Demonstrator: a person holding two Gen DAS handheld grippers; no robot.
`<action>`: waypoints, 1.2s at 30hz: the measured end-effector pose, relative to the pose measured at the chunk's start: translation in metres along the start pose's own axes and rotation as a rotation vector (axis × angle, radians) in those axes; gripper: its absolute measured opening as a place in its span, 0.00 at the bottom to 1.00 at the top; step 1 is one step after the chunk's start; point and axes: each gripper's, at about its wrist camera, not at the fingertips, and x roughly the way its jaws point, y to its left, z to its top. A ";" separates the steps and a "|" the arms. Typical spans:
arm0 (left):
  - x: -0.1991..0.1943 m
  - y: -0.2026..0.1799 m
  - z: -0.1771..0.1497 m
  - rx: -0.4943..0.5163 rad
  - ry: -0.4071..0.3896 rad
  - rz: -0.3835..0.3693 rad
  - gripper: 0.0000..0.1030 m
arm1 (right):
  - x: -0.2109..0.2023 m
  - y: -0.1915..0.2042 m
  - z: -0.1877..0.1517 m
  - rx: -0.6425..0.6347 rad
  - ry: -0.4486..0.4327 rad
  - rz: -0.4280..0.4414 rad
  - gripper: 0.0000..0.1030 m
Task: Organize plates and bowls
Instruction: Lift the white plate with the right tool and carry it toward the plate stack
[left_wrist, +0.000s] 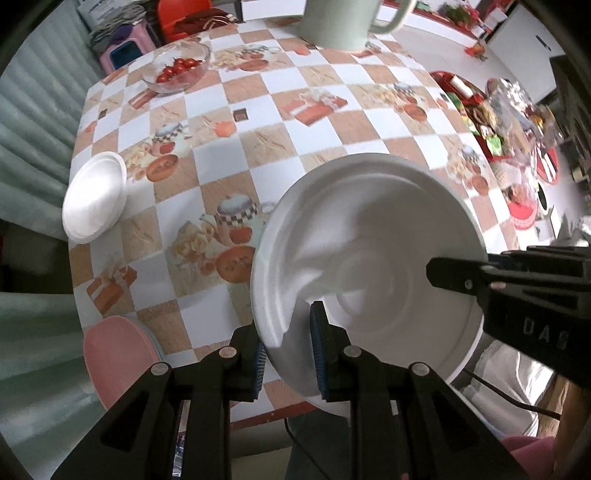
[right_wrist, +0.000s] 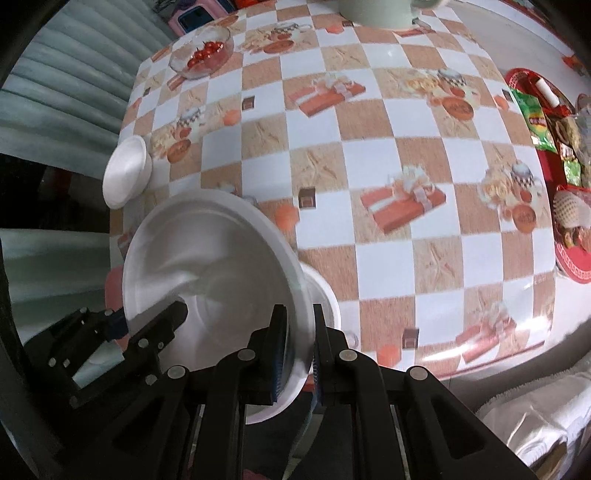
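Note:
A large white bowl (left_wrist: 369, 266) is held tilted above the near edge of the checkered table. My left gripper (left_wrist: 288, 354) is shut on its near-left rim. My right gripper (right_wrist: 299, 354) is shut on the opposite rim of the same bowl (right_wrist: 207, 258); it shows at the right of the left wrist view (left_wrist: 517, 291). A small white bowl (left_wrist: 94, 195) sits at the table's left edge, also in the right wrist view (right_wrist: 125, 170). A pink plate (left_wrist: 118, 354) lies at the near-left corner. A second white dish (right_wrist: 325, 295) peeks out behind the held bowl.
A glass bowl of cherry tomatoes (left_wrist: 177, 68) stands at the far left of the table (left_wrist: 295, 129). A pale green mug (left_wrist: 340, 22) stands at the far edge. A red tray of snacks (right_wrist: 550, 122) fills the right side. Curtains hang at the left.

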 end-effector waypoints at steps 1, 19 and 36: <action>0.002 -0.001 -0.001 0.004 0.004 -0.001 0.22 | 0.001 -0.001 -0.002 0.006 0.003 0.001 0.14; 0.046 -0.012 -0.016 0.057 0.111 -0.016 0.22 | 0.041 -0.017 -0.024 0.053 0.078 -0.035 0.15; 0.070 -0.015 -0.020 0.038 0.143 -0.041 0.52 | 0.075 -0.021 -0.023 0.035 0.141 -0.022 0.15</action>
